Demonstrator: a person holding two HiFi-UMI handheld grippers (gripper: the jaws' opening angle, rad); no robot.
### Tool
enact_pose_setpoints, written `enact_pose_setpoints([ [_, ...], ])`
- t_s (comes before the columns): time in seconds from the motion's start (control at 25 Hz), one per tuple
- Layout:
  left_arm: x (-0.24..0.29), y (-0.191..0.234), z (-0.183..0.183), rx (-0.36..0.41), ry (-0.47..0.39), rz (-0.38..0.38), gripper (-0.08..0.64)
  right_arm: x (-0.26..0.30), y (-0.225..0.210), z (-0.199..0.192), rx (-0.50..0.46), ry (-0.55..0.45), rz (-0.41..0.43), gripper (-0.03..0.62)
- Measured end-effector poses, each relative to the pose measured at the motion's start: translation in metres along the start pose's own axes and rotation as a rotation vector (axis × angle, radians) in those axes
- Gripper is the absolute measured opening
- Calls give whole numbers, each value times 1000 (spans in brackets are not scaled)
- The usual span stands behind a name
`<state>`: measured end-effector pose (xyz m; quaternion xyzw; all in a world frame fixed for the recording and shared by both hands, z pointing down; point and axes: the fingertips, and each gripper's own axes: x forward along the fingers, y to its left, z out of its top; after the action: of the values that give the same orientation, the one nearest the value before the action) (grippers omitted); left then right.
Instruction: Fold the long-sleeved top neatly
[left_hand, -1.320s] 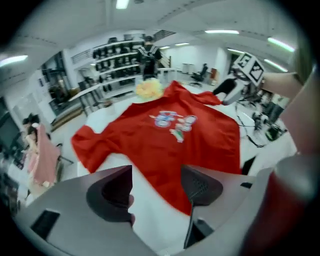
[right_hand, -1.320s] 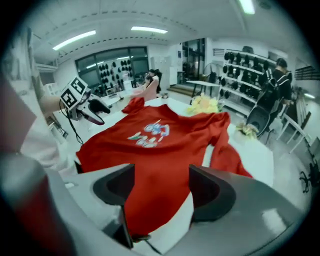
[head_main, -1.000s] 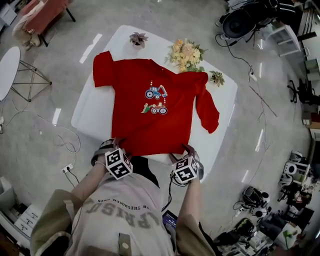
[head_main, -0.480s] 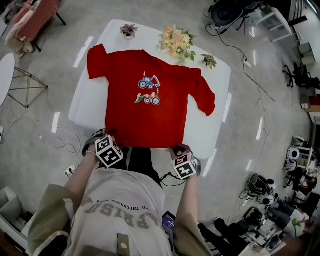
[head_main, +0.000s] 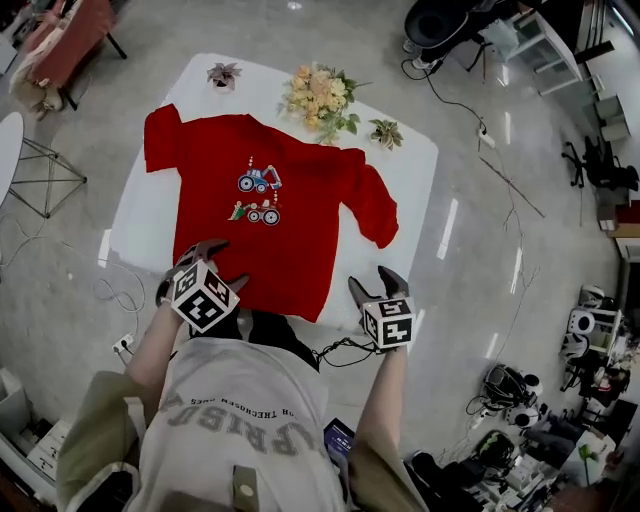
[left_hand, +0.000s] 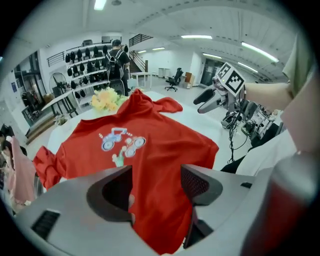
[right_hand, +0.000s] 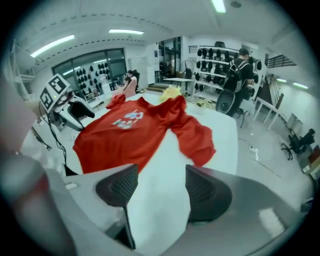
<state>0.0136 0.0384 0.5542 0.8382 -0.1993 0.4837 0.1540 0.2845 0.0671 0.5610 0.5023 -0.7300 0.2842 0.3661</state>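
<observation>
Red long-sleeved top (head_main: 280, 215) lies flat on a white table (head_main: 415, 185), hem nearest the person, collar farthest; left gripper (head_main: 220, 266) hovers over the hem's left corner, jaws apart, fabric below but unclamped. Right gripper (head_main: 375, 285), jaws just opening with nothing between them, sits just beside the hem's right corner.

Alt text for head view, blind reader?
A red long-sleeved top with a tractor print lies front up on a white table, seen from above. A person at the near edge holds the open left hand-held gripper over its hem, the open right hand-held gripper over bare table beside it. Flowers sit at its far edge.
</observation>
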Motion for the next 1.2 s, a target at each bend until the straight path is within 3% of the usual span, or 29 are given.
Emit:
enact_pose_setpoints([
  [0.2, 40, -15, 73, 11, -52, 25, 304, 27, -86, 21, -39, 4, -108, 286],
  [0.36, 63, -27, 101, -17, -60, 25, 304, 56, -114, 32, -50, 17, -102, 285],
  [0.52, 74, -29, 111, -38, -50, 28, 304, 79, -122, 28, -30, 57, -42, 280],
  [0.56, 75, -28, 111, -42, -44, 32, 303, 81, -123, 27, -26, 64, -29, 260],
  [0.68, 72, -19, 99, -57, -22, 48, 303, 73, -124, 34, -9, 30, -31, 40],
  [0.76, 65, -9, 88, -68, -15, 65, 302, 57, -119, 48, -21, -24, -37, 38],
  [0.92, 45, 18, 67, -94, -26, 104, 302, 20, -74, 98, -162, -139, -2, 37],
  [1.08, 23, 43, 44, -94, -29, 113, 302, 5, 28, 141, -270, -211, 164, 38],
  [1.2, 8, 60, 26, -87, -34, 101, 302, 14, 106, 154, -326, -212, 284, 38],
])
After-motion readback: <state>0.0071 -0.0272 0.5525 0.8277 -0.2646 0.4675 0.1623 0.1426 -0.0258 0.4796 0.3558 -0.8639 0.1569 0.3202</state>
